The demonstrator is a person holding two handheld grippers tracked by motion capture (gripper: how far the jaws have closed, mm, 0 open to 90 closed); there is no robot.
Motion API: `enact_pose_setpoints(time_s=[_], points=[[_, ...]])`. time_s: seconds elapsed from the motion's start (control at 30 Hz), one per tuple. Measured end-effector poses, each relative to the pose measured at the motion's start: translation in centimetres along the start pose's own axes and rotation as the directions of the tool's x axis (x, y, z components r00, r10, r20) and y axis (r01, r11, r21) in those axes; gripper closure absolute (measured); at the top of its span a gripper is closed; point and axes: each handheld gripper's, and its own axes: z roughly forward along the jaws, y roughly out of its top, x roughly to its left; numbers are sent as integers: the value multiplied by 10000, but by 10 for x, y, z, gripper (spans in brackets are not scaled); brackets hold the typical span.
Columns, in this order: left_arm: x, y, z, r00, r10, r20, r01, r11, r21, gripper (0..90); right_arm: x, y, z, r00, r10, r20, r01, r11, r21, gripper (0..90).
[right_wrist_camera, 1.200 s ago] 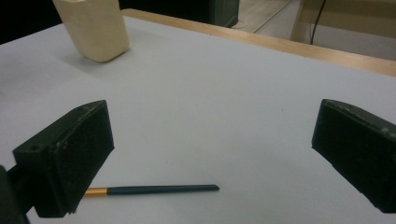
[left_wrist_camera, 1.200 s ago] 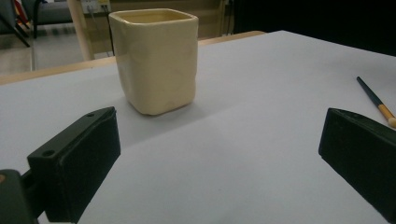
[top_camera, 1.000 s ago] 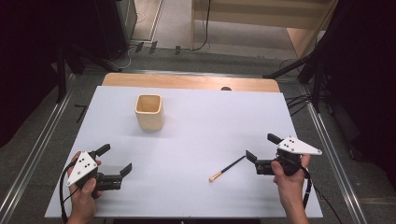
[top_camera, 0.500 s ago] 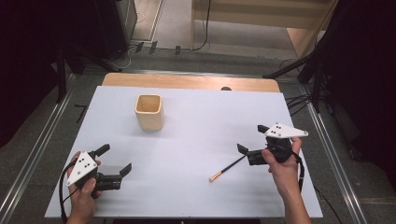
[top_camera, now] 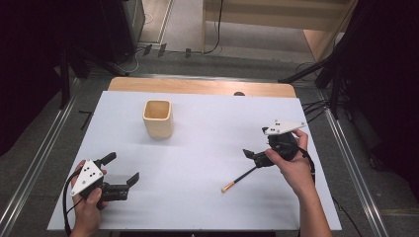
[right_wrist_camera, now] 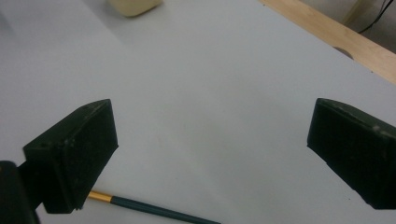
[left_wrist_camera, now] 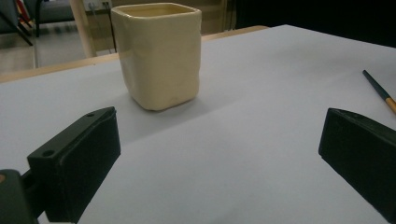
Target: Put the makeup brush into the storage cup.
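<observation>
Jaws of both grippers are spread wide and empty. A slim dark paintbrush with a gold ferrule and pale tip [top_camera: 241, 177] lies flat on the white table [top_camera: 207, 148], its long axis slanting just below the right gripper [top_camera: 253, 155], the nearer one; the left gripper [top_camera: 126, 170] sits well apart.

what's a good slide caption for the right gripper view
Open right claw above the white table, a dark green brush handle with a gold band below its jaws and a cream cup far off.
</observation>
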Motion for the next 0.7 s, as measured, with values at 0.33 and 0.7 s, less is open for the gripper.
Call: enact_pose_setpoints(time_s=[0.33,0.7], points=[[-2,1,1,9999,63,100,-63,10000,14,0,1,-3,12,9981,-334,-510,382,9946,966,72],[-2,0,2,9999,67,116,-68,10000,58,0,18,-5,31,9778,-1493,-1468,1836,9485,2580,135]])
